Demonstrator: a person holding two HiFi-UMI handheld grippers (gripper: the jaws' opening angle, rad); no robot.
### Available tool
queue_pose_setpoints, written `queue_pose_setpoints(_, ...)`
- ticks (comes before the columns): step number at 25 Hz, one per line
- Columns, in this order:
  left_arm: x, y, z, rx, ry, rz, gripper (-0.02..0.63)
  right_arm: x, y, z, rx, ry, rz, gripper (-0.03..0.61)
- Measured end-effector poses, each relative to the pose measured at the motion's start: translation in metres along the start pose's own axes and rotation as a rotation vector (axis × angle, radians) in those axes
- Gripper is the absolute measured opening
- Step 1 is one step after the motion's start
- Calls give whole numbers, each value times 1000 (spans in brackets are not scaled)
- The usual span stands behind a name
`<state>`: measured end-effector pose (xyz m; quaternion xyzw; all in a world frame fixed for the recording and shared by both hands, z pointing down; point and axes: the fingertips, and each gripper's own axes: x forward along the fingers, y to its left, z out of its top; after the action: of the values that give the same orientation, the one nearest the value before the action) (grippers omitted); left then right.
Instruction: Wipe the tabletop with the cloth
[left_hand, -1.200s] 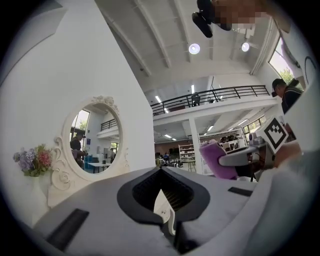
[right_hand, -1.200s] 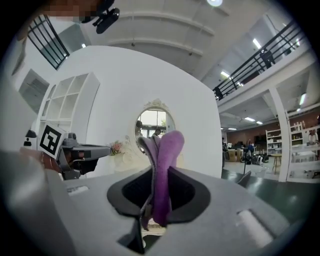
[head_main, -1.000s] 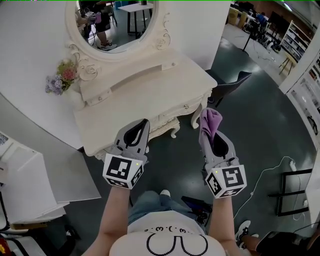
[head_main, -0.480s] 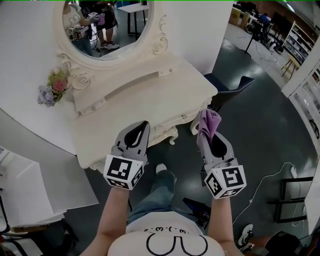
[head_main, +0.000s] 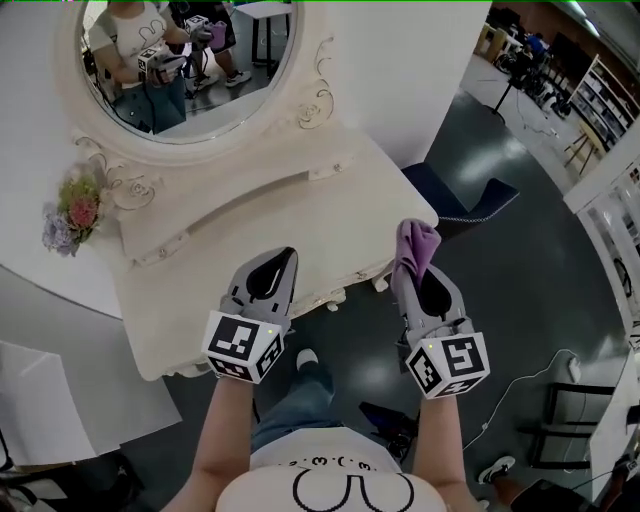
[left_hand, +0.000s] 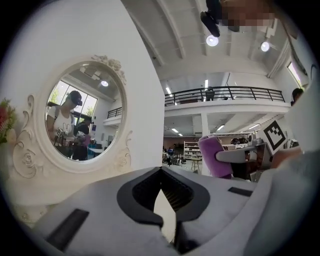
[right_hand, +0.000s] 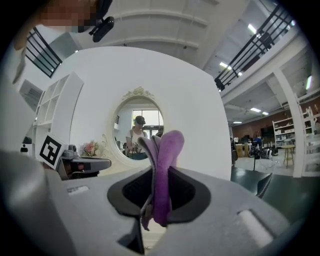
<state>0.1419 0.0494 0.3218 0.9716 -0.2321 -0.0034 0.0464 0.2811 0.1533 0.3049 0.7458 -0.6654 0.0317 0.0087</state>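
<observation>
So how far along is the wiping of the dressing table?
Done: the cloth is clamped in the right gripper. In hand: it hovers by the tabletop edge; the left gripper is shut, empty. Left: the cloth looks not yet pressed down, so all wiping.

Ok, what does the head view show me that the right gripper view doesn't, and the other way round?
Head view only: the tabletop laid out from above, and the person's forearms. Right gripper view only: the right gripper seen head-on, jaws shut on the purple cloth, which sticks up past them. Both: the cloth, the left gripper holding nothing, the oval mirror and the flowers beside it.
</observation>
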Motion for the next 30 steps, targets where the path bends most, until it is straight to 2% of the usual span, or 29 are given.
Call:
queue_pose_setpoints(4,44,28,-4,-2,42,-20,-3,64,-24,-2,-13,30,-10,74)
queue_pose_setpoints(8,78,64,-9,8,72,0,-3,121,-31,-14,-38,105,26,75)
queue_pose_setpoints(11,98,86,-9,13,71,12,-3,157,-40,-22,-45,158,44,75)
queue_pose_setpoints(14,118,107,-6,-22,62,38,-3,191,-54,-26,-27,214,55,74)
queue_pose_setpoints(19,141,135,-16,-53,93,104,-3,237,-69,-38,-17,294,84,74)
queue_pose_setpoints(30,176,184,-25,-120,100,314,-3,341,-109,-74,-4,476,228,72)
